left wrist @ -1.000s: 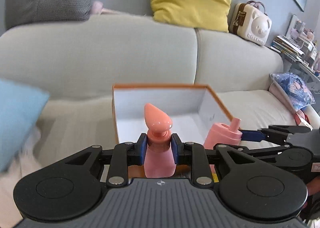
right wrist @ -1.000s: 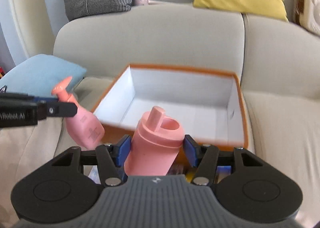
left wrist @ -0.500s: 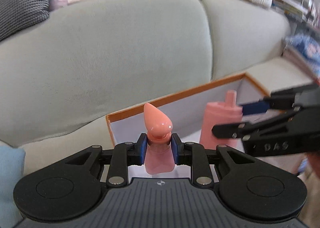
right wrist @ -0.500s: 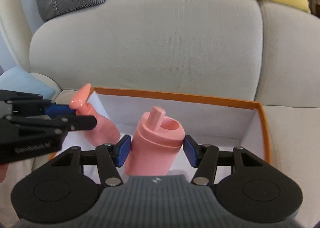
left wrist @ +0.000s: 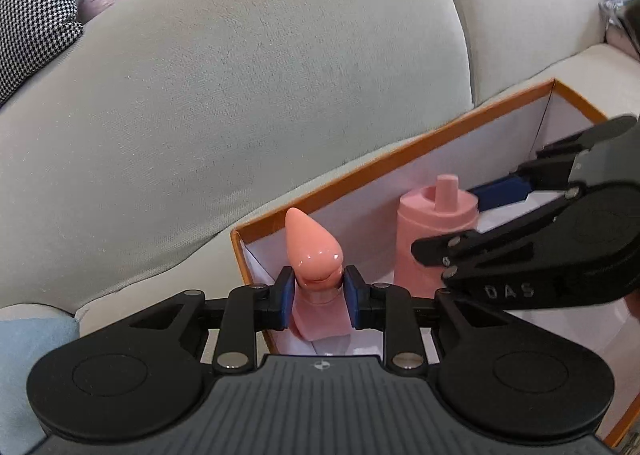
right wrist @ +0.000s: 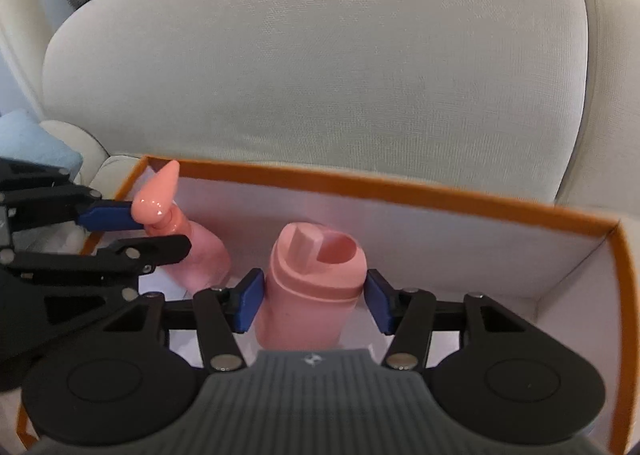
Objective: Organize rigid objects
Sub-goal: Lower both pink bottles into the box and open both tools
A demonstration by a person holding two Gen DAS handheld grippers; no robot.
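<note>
Left gripper [left wrist: 318, 297]: jaws opening, pads on both sides of the pump bottle [left wrist: 316, 255] neck, bottle leaning in the box [left wrist: 400, 159] left corner. Right gripper [right wrist: 314, 301]: jaws closing around the pink cup [right wrist: 316, 279]; cup upright inside the box, just right of the bottle. Box sits on the sofa [left wrist: 260, 75] seat.

My left tool [left wrist: 318, 297] has the pump bottle [left wrist: 316, 259] by its neck at lower centre, its jaws easing open. To the right, my right tool [left wrist: 476, 215] flanks the pink cup [left wrist: 434, 231], both inside the orange-rimmed box [left wrist: 400, 159] on the sofa [left wrist: 248, 79].
</note>
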